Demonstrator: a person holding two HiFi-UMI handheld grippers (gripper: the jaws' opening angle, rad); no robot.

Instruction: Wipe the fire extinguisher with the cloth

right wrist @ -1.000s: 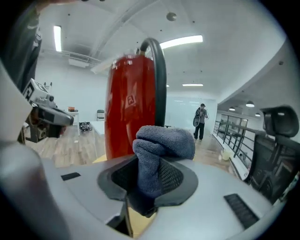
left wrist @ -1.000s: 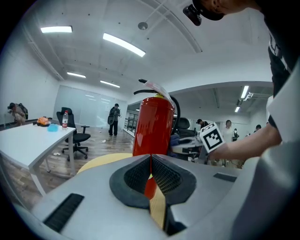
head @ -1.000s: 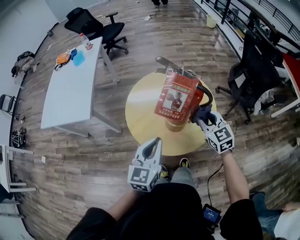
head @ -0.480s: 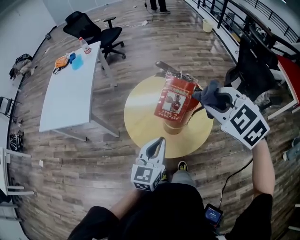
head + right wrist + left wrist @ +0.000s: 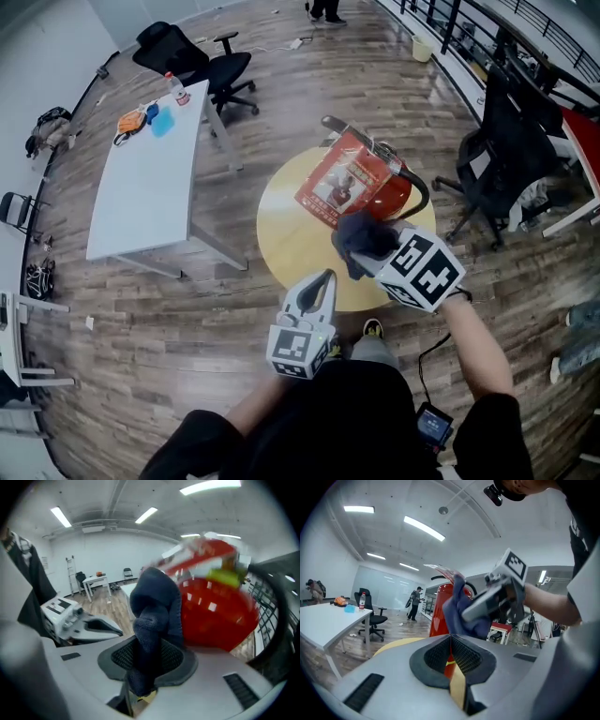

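- The fire extinguisher (image 5: 361, 183) stands on the round yellow counter (image 5: 286, 234), toward its far right edge. A printed label faces the person and a black hose (image 5: 419, 192) loops down its right side.
- The right tongs (image 5: 370, 255) are clamped on a dark blue cloth (image 5: 152, 620). A bunched wad sticks out past the tips and a tail hangs back between the jaws.
- The wad sits at the near side of the red body, low down and below the label. The right gripper view is blurred, so I cannot tell whether the cloth presses on the cylinder or hangs just beside it.
- The left tongs (image 5: 451, 641) are fully closed with nothing in them. They are held level over the counter's near edge, pointing at the extinguisher and apart from it, and they do not steady it.
- My reading is that the cloth is already in hand and brought to the cylinder, so wiping is at or near its working stage.
- No surface looks visibly cleaner or dirtier, so what is already wiped cannot be judged.
- The label face, the far side and the handle and valve at the top likely remain.
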